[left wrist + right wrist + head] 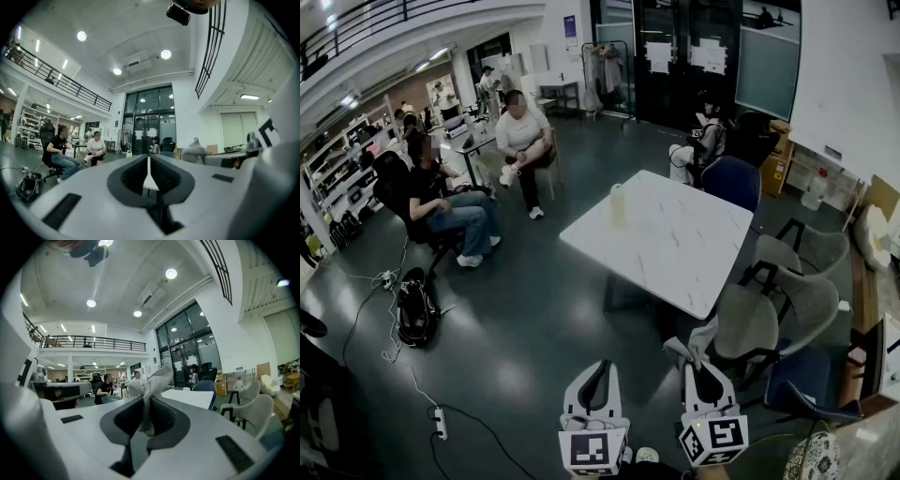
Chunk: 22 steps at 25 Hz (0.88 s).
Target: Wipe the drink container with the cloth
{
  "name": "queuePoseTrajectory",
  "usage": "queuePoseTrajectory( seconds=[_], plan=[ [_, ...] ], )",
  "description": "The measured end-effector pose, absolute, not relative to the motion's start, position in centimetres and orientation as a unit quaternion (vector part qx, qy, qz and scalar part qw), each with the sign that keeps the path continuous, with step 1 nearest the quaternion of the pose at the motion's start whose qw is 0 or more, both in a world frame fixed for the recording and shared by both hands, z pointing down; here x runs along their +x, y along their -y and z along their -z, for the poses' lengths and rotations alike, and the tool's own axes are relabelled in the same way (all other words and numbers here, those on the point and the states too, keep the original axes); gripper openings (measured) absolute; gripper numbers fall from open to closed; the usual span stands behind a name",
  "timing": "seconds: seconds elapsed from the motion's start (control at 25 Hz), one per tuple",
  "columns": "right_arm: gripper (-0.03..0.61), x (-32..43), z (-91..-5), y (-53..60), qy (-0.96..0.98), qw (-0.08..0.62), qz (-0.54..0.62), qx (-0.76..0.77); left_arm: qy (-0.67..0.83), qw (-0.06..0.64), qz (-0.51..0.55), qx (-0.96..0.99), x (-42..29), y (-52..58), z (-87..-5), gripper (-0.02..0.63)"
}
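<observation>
Pinching a pale woven cloth (153, 380) between its jaws, the right gripper (149, 405) points level toward the white marbled table (675, 246), with the cloth bunching up past the jaw tips. The left gripper (149, 161) has its jaws pressed together on nothing. The pale drink container (617, 204) stands upright well ahead of both pairs of jaws, at the table's far left edge; any print on it is too small to read.

Upright pale container (617, 204); bunched grey cloth (157, 379)
</observation>
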State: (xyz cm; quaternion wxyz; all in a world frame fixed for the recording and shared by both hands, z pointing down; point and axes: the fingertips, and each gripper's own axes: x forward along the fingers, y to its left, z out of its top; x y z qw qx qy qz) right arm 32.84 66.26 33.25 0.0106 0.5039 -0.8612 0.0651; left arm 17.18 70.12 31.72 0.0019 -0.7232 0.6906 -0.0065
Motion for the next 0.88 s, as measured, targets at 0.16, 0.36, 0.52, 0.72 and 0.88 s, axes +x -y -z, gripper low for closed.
queuePoseTrajectory(
  seconds=[0.16, 0.36, 0.52, 0.72, 0.88],
  plan=[
    [0.043, 32.9, -33.4, -66.0, 0.861, 0.012, -0.066, 0.504, -0.689, -0.003, 0.008, -0.724, 17.6, -69.8, -31.3, 0.028],
    [0.043, 33.2, -33.7, -65.4, 0.86, 0.013, -0.069, 0.505, -0.691, -0.005, 0.009, -0.723, 17.5, -69.2, -31.4, 0.029],
    [0.043, 33.5, -33.8, -64.6, 0.864, 0.01, -0.072, 0.499, -0.695, -0.007, 0.012, -0.718, 17.6, -68.4, -31.6, 0.028],
    [0.043, 34.0, -33.9, -63.5, 0.869, 0.014, -0.067, 0.49, -0.699, -0.01, 0.011, -0.714, 18.3, -67.3, -32.0, 0.029],
    [0.043, 34.2, -34.2, -62.5, 0.878, 0.019, -0.063, 0.474, -0.706, -0.006, 0.012, -0.708, 19.0, -66.7, -32.4, 0.028]
  ],
)
